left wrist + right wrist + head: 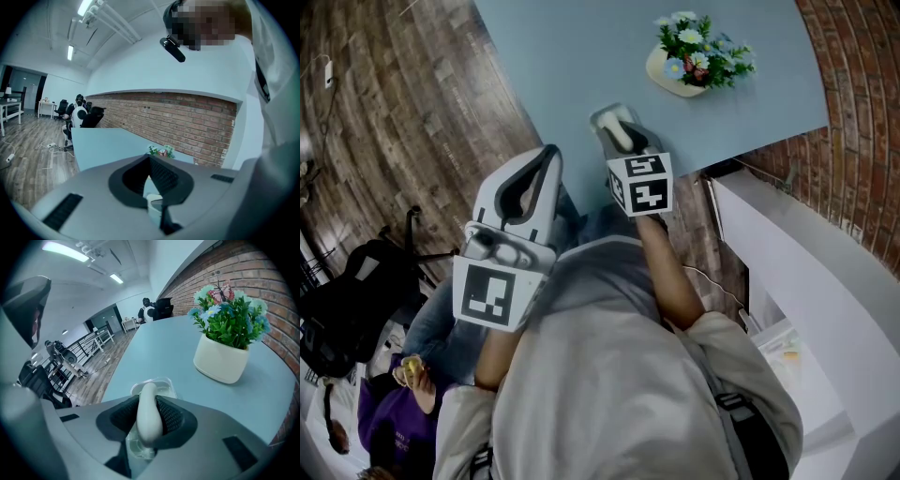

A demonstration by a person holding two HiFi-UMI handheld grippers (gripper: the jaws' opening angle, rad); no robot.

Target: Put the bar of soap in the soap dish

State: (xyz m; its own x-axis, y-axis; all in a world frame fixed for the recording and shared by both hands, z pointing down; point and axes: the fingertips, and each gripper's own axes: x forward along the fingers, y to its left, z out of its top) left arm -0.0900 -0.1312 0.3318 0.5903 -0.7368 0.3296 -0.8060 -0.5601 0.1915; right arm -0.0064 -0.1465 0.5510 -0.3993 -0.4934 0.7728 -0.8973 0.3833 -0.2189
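A pale, oval bar of soap (149,416) stands on edge between the pads of my right gripper (149,404), which is shut on it. Directly below the soap, a clear plastic soap dish (161,386) sits on the light blue table (154,352). In the head view the right gripper (622,136) hangs over the table's near edge, the soap (623,131) showing at its tip. My left gripper (551,155) is held to the left, off the table edge, with its fingertips together and nothing in it. The left gripper view shows its jaws (150,161) meeting at the tip.
A cream pot of blue and white flowers (694,58) stands on the table beyond the dish, near a brick wall (853,103). A white counter (806,272) lies to the right. Wooden floor (403,112), a black chair (352,291) and a seated person (403,384) are on the left.
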